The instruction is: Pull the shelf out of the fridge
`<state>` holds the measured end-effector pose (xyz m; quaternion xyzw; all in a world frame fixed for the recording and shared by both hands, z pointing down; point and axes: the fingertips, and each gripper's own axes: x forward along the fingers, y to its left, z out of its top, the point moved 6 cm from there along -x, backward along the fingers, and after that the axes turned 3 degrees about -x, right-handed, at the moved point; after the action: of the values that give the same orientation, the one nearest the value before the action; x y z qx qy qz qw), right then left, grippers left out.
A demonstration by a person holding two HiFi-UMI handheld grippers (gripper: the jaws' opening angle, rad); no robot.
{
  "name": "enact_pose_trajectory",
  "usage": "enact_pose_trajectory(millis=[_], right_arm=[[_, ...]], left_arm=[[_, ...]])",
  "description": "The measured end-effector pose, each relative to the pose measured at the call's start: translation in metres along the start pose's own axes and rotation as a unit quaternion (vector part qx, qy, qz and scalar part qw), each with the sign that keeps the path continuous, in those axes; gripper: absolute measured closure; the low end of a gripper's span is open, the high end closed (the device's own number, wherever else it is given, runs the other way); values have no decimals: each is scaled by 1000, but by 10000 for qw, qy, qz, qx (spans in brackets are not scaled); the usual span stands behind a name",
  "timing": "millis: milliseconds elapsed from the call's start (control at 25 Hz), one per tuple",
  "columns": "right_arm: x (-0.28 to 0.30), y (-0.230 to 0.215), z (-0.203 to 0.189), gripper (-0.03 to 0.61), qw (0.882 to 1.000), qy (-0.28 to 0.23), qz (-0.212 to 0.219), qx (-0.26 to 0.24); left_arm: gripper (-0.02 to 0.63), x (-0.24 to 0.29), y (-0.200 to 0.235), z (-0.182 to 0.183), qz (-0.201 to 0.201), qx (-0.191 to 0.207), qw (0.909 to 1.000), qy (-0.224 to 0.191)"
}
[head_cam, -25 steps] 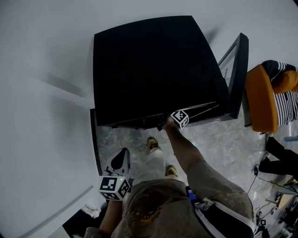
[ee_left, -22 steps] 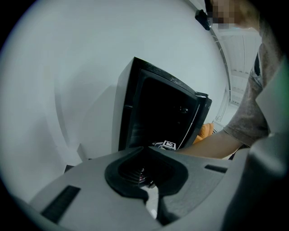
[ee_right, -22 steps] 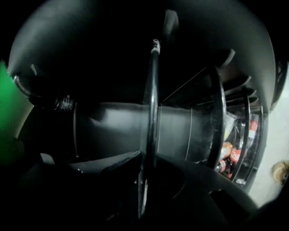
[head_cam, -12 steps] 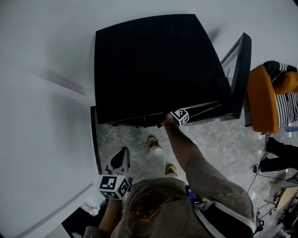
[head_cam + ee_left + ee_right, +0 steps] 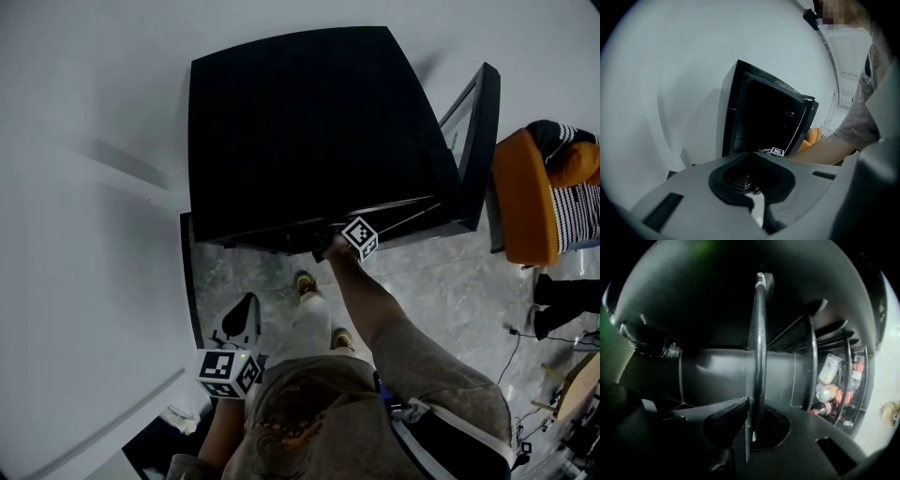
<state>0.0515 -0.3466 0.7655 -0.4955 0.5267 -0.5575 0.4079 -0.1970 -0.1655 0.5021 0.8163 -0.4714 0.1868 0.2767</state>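
Black boxy fridge (image 5: pixel 309 131), door (image 5: pixel 480 141) open at 3 o'clock. Its thin dark shelf (image 5: pixel 758 333) is at the fridge's 6 o'clock front edge, clamped edge-on by right gripper (image 5: pixel 751 420). Left gripper (image 5: pixel 757 206) hangs at 7 o'clock, jaws nearly together, empty. Best pulled straight out, level, grip firm. Red-labelled bottles (image 5: pixel 847 394) in door, print unreadable.

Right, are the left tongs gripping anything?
No, the left tongs are together with nothing between them, held away from the fridge.
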Motion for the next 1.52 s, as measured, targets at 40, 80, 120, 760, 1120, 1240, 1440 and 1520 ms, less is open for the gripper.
enact_pose_trajectory(millis=[40, 80, 120, 760, 1120, 1240, 1440, 1520], right_arm=[[-3, 0, -1, 548, 10000, 6, 1, 5], [-8, 0, -2, 548, 10000, 16, 1, 11], [-12, -1, -3, 548, 10000, 27, 1, 16], [-77, -6, -14, 549, 9998, 162, 28, 90], [-122, -1, -23, 551, 9995, 276, -28, 120], [-132, 4, -25, 552, 9995, 297, -40, 138], [-154, 7, -25, 552, 9993, 310, -139, 135], [-161, 8, -25, 552, 9992, 349, -156, 130]], left_arm=[[607, 0, -1, 0, -5, 10, 10000, -5], [607, -1, -2, 0, -7, 22, 10000, -5], [608, -2, -3, -1, -8, 35, 10000, 0], [607, -22, -27, -9, -105, 138, 9998, -102], [607, -38, -48, -15, -128, 202, 9994, -253], [608, -43, -54, -18, -117, 220, 9992, -306], [607, -53, -67, -21, -101, 250, 9988, -418], [608, -59, -72, -24, -87, 259, 9985, -469]])
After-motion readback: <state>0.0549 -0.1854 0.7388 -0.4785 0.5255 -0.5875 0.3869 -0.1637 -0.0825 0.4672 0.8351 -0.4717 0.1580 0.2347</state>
